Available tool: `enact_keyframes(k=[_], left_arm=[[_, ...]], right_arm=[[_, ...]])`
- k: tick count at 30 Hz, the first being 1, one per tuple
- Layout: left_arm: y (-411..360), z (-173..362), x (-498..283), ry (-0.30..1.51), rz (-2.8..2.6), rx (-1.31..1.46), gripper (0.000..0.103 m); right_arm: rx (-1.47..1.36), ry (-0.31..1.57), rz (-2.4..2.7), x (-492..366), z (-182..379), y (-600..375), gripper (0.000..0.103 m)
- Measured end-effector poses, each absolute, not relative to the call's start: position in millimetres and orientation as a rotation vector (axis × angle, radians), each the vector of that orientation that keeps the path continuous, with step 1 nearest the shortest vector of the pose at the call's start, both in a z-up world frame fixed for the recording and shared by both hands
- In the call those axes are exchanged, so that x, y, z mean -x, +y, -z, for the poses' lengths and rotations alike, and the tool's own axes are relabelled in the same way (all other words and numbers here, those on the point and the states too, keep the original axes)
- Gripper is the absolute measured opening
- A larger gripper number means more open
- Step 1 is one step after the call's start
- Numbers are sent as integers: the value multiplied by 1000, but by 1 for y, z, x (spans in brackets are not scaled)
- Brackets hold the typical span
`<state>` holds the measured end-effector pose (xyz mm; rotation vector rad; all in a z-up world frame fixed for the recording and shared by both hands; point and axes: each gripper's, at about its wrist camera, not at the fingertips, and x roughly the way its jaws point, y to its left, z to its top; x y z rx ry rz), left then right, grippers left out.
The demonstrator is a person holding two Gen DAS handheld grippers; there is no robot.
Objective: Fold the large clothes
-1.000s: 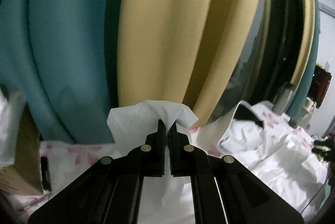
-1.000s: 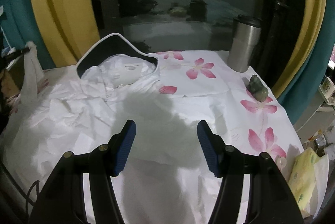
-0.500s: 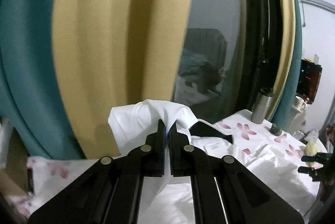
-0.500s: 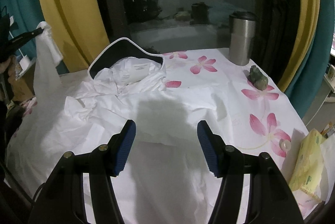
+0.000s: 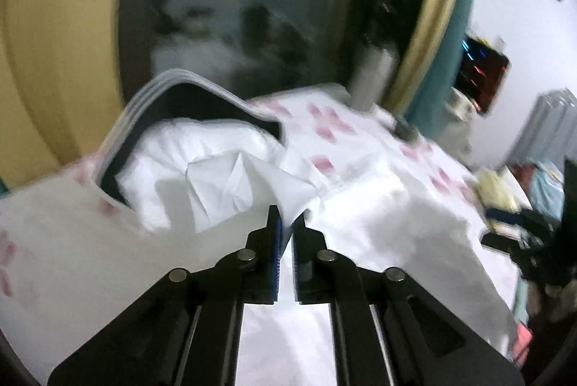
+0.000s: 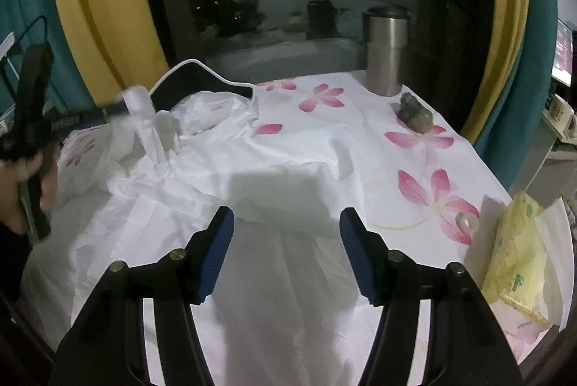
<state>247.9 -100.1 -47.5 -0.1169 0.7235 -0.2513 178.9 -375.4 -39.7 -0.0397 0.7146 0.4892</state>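
A large white garment (image 6: 252,176) lies crumpled over the flower-print tablecloth (image 6: 425,140), its dark white-edged hood (image 6: 191,79) at the far left. My left gripper (image 5: 286,211) has a bunched fold of the garment (image 5: 223,184) between its tips, and its jaws are opening. In the right wrist view the left gripper (image 6: 126,106) is at the far left, held by a hand (image 6: 14,191), and a strip of white cloth rises from the table to its tips. My right gripper (image 6: 286,220) hovers open over the near part of the garment with nothing between its blue pads (image 6: 216,252).
A steel tumbler (image 6: 387,54) stands at the table's back right, with a small green figurine (image 6: 414,112) in front of it. A yellow tissue pack (image 6: 515,241) and a small round roll (image 6: 467,222) lie near the right edge. Window glass and yellow and teal curtains stand behind.
My left gripper swung right and down from the curtains toward the hood, carrying the white fold, and its jaws have parted a little. The right gripper moved slightly forward and stayed open.
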Motion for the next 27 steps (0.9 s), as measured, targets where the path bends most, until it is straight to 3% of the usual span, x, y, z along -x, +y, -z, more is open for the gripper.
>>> enact_keyframes(k=[2, 3, 7, 14, 19, 27], left_arm=[[-110, 66, -244, 794, 314, 145, 50], [-113, 72, -241, 815, 331, 152, 53], [-99, 78, -218, 879, 373, 266, 54], [-13, 55, -177, 780, 202, 252, 55], [48, 79, -178, 810, 102, 330, 55], [81, 100, -171, 844, 96, 374, 55]], right_arm=[[44, 726, -475, -179, 44, -377, 61], [48, 734, -470, -180, 47, -377, 61], [49, 753, -484, -181, 55, -375, 61], [98, 783, -497, -203, 58, -346, 61], [153, 763, -652, -229, 47, -292, 61], [217, 827, -829, -296, 45, -203, 61]])
